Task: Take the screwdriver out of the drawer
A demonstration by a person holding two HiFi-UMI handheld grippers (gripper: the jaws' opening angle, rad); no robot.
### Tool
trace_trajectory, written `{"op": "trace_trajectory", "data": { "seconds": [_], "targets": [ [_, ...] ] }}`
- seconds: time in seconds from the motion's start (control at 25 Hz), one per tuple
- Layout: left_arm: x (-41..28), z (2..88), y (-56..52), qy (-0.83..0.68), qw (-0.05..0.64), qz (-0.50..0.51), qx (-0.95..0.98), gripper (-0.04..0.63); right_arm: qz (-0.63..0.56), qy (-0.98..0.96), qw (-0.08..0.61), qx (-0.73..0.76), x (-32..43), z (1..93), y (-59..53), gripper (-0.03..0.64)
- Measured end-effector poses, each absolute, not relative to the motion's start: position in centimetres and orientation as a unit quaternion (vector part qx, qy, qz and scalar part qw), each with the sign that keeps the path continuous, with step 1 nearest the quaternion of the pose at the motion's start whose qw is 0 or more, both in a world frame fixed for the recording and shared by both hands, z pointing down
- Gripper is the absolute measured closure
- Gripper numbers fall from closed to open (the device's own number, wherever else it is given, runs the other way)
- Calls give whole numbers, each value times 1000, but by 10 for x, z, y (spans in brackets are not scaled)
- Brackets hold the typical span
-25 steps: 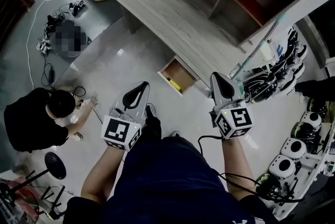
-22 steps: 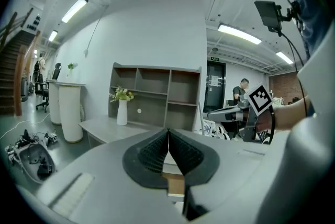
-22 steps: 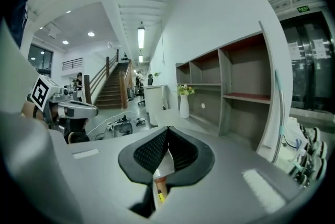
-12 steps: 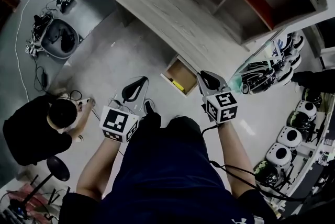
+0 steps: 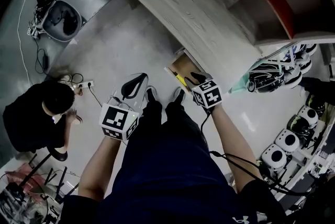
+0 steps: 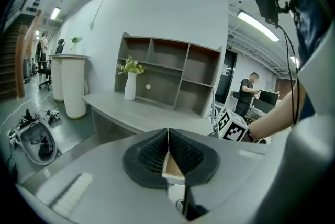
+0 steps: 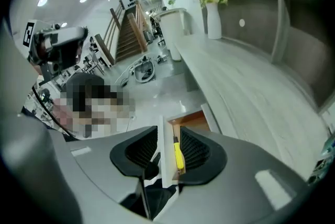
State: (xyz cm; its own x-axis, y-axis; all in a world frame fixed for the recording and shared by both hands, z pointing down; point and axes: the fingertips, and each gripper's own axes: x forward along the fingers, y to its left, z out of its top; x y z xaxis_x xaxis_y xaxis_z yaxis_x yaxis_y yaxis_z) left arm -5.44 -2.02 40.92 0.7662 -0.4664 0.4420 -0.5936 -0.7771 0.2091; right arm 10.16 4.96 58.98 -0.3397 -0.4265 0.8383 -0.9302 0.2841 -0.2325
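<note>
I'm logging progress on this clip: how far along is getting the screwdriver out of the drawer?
Done: the drawer stands open. In hand: the right gripper, its jaws just opening, hangs over it; the yellow screwdriver shows between them, lying in the drawer, ungripped. The left gripper is shut and empty. Left: lower, close on it, lift it out.

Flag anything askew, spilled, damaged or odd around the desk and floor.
Nothing looks damaged or spilled. The drawer stands open under the desk, the yellow screwdriver lying inside. The only untidy spot is the floor at far left, where loose cables trail beside a grey tub.
</note>
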Motion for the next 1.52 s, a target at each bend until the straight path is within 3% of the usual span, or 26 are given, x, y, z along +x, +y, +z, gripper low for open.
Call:
{"op": "trace_trajectory", "data": {
  "seconds": [1.08, 1.2, 1.28, 1.52],
  "targets": [
    [-109, 478, -10, -392, 272, 215, 852, 589, 464, -656, 483, 348, 89, 757, 43, 490],
    [-111, 481, -9, -394, 274, 214, 851, 589, 471, -658, 478, 342, 87, 767, 45, 515],
    [-115, 484, -7, -397, 280, 214, 848, 589, 476, -669, 465, 333, 82, 769, 44, 566],
    [-112, 489, 0, -395, 295, 212, 844, 589, 487, -694, 429, 312, 78, 768, 46, 571]
  ]
}}
